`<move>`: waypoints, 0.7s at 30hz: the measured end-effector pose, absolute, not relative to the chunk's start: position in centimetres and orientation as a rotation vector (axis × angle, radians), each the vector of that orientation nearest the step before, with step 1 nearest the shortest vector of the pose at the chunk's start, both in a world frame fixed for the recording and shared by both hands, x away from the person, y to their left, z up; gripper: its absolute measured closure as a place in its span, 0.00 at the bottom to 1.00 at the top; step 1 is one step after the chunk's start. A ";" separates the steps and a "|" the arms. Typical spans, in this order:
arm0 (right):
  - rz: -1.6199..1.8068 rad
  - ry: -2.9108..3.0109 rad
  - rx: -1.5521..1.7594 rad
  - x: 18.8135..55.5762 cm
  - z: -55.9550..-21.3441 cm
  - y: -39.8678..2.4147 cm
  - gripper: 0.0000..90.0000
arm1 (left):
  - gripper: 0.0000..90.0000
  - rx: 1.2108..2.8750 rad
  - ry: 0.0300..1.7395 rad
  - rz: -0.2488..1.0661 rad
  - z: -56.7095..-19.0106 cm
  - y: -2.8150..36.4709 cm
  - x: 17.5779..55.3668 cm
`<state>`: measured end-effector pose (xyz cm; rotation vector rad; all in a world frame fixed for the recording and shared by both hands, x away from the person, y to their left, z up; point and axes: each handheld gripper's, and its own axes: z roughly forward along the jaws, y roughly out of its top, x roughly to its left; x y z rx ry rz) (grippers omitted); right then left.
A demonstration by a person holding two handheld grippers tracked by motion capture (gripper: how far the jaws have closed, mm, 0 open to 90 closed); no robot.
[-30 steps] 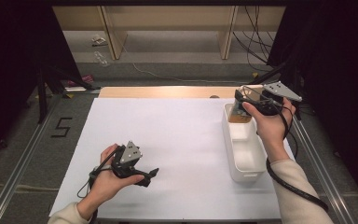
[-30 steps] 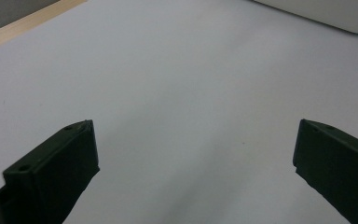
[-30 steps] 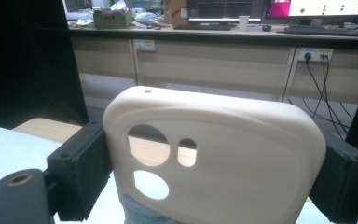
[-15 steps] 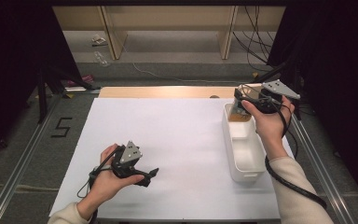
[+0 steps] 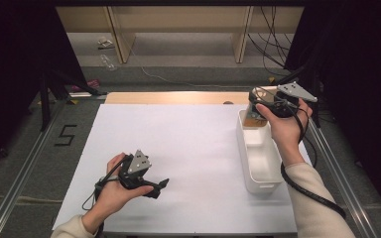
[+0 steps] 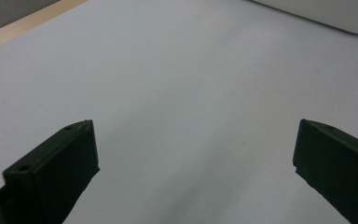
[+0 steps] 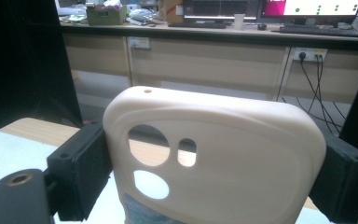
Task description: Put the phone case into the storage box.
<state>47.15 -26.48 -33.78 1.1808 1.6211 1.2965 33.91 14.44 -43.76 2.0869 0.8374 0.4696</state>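
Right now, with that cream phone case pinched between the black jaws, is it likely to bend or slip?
The phone case looks like thin moulded shell with camera cut-outs, so probably light and slightly flexible. The right gripper clamps its two side edges, which may bow it. Its smooth matte skin probably grips fairly well.

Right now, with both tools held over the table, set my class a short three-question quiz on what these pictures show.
1. True or false: the right tool is shut on a cream phone case.
2. What does the left tool hold? A) a cable B) nothing C) a phone case
3. Fill in: at the table's right side lies a long white ____.

Key: 1 true, its jaws press both sides of the case. 2 B, its jaws stand apart over the bare white table. 3 tray; the right tool is held at its far end in the high view.
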 end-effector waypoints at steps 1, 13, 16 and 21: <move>1.294 1.621 1.182 47.2 -33.8 -26.5 0.15 | 0.00 2.088 0.837 0.469 -43.8 14.4 33.9; 1.279 1.620 1.186 47.8 -33.8 -26.5 0.15 | 0.00 2.087 0.837 0.469 -43.8 14.4 33.9; 1.277 1.622 1.190 48.0 -33.8 -26.5 0.15 | 0.00 2.088 0.837 0.470 -43.8 14.4 33.9; 1.275 1.620 1.194 48.2 -33.7 -26.5 0.15 | 0.00 2.087 0.837 0.471 -43.8 14.5 33.9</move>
